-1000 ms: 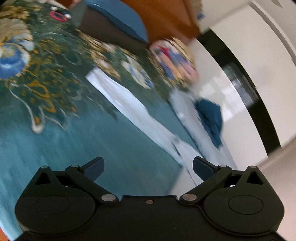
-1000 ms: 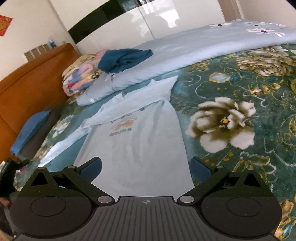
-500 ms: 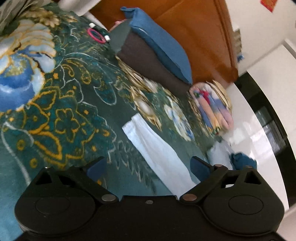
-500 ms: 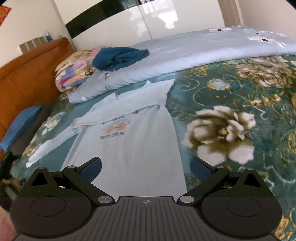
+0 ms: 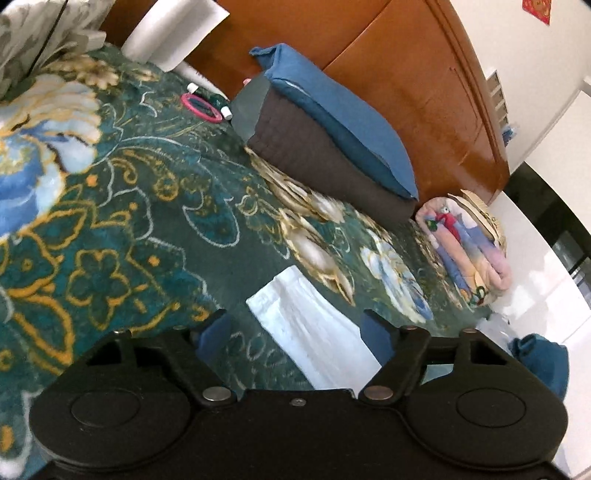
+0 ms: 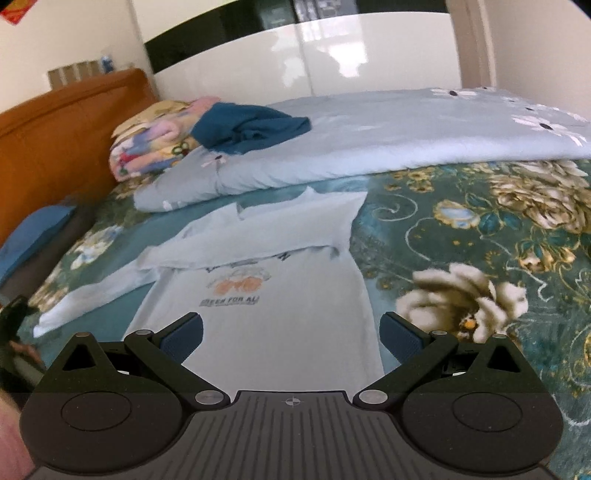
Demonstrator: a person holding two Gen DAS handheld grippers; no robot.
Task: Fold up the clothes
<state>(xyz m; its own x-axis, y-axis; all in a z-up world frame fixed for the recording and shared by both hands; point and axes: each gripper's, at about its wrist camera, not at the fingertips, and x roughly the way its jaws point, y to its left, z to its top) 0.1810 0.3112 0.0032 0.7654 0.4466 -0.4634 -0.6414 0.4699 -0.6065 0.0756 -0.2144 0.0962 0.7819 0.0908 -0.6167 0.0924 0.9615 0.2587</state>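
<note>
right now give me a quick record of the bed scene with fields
garment: pale blue long-sleeve shirt lying flat, one sleeve folded across the chest
surface: green floral blanket
left hand-held gripper: closing, sleeve end between the jaws, not pinched
right hand-held gripper: open, over the shirt's lower part
nearby: dark blue garment on folded grey-blue quilt

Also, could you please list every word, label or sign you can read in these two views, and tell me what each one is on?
"GREEN FOR AL": my best reading of the blurred dark line under the orange graphic on the light blue T-shirt; the first and last letters are uncertain.
The line above that graphic is covered by the folded sleeve and cannot be read.
Red wall decoration: too small to read.
No other text is visible.
</note>
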